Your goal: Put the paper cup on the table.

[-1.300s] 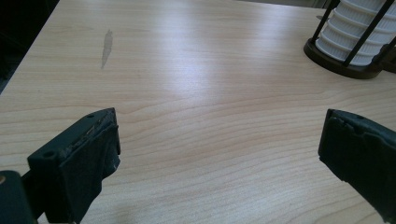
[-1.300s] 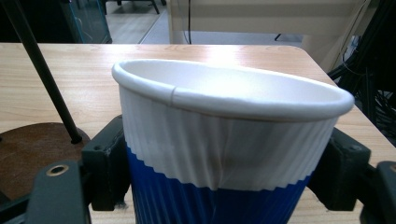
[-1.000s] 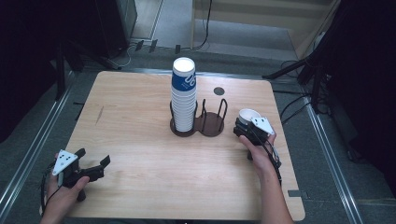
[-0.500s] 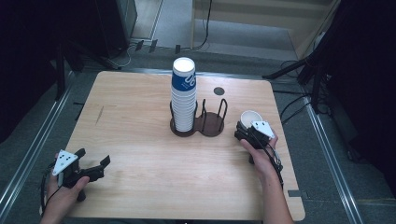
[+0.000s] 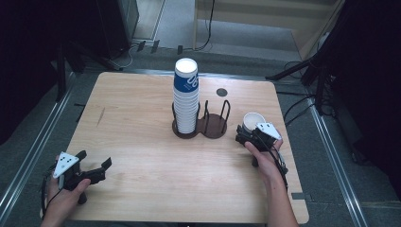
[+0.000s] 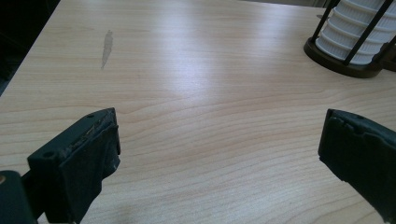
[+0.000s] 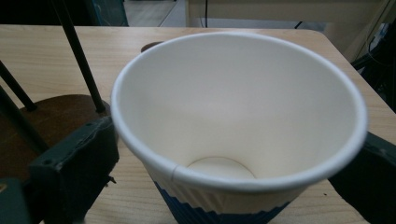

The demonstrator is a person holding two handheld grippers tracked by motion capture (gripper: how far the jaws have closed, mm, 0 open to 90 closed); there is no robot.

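Cup [image 7: 233, 135] stands upright on our desk [image 5: 142, 118], just right of the holder [image 5: 213, 125], between our right tool's [image 5: 249, 137] just-opened jaws; our left tool [image 5: 92, 172] gapes empty.

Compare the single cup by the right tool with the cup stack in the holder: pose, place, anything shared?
The single cup stands mouth up on the table right of the holder; the cup stack sits mouth down inside the holder's left ring. The single cup is short and alone; the stack rises well above the holder's rods. The single cup sits between the right tool's jaws, which have just been opening; the stack is untouched. Both are white ribbed paper with blue.
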